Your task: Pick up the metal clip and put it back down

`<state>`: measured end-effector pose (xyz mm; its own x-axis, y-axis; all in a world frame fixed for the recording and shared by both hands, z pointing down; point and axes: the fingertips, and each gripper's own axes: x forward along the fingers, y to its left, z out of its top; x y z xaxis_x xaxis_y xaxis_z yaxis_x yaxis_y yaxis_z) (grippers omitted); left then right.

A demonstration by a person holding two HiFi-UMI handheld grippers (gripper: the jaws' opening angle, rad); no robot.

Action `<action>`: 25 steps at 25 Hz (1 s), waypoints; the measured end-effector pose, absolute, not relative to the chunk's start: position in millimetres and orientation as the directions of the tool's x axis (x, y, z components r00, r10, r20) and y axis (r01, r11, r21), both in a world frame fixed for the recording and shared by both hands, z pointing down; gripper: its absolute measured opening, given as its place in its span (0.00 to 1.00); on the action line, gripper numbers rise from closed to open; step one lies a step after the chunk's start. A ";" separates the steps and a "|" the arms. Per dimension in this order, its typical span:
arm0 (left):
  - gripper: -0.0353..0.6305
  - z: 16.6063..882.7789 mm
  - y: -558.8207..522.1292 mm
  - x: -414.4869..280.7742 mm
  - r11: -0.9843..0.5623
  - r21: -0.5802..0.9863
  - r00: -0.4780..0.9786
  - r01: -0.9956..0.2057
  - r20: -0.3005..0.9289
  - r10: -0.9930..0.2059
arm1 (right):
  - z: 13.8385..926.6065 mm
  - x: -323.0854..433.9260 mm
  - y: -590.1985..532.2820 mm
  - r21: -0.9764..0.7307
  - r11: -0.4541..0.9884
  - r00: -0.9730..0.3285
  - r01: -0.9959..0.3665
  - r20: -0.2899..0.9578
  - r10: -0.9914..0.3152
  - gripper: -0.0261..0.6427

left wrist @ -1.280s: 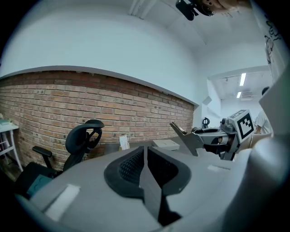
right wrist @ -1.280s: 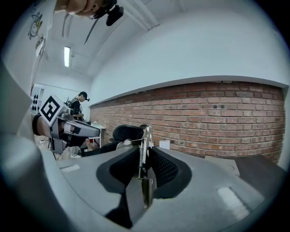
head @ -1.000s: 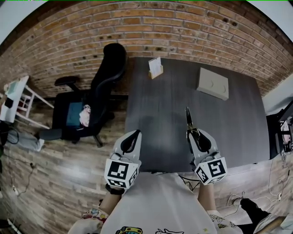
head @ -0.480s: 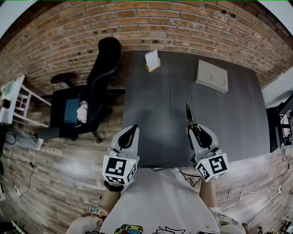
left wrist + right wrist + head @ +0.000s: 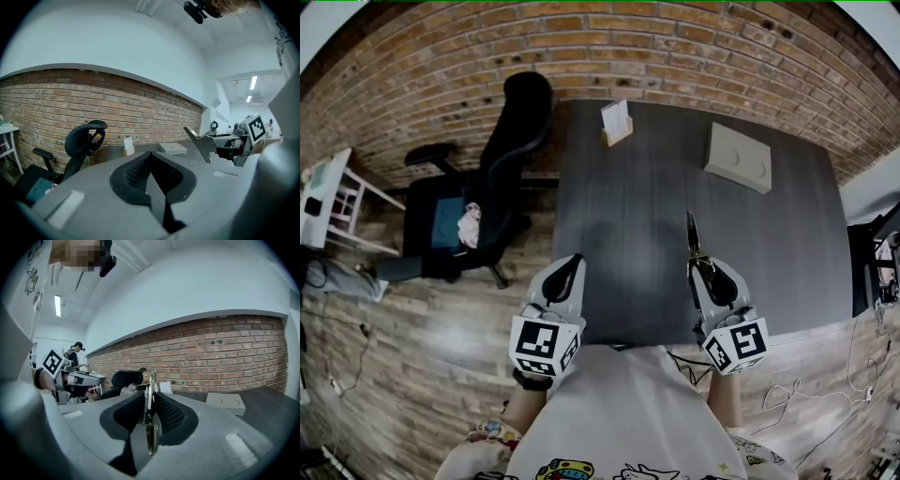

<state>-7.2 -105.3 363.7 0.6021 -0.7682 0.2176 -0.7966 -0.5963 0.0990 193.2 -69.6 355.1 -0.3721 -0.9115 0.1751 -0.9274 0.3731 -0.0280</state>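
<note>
Metal clip point(image 5: 691, 234), right tongs point(image 5: 697, 269) barely shifted; dark table point(image 5: 628, 206), brick wall point(image 5: 628, 47).

An office: a dark desk point(image 5: 769, 234), a black swivel chair point(image 5: 502, 159), and a brick wall point(image 5: 675, 56).

Dark grey table point(image 5: 628, 216); red-brown brick wall point(image 5: 675, 47); black chair point(image 5: 525, 112); metal clip point(image 5: 152, 437) seemingly silver

chair point(image 5: 517, 127) left of the table point(image 5: 630, 192)
</note>
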 end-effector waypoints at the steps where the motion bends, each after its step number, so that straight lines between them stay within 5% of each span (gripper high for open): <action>1: 0.06 363.8 -106.0 -7.7 -0.595 0.099 0.601 -0.797 0.218 -0.769 | 355.7 193.6 -70.1 -0.029 0.373 -0.372 -0.928 0.177 -0.911 0.17; 25: 0.06 371.1 -110.6 -20.2 -0.558 0.118 0.569 -0.822 0.244 -0.786 | 367.7 176.6 -87.2 0.045 0.455 -0.430 -0.889 0.257 -0.866 0.17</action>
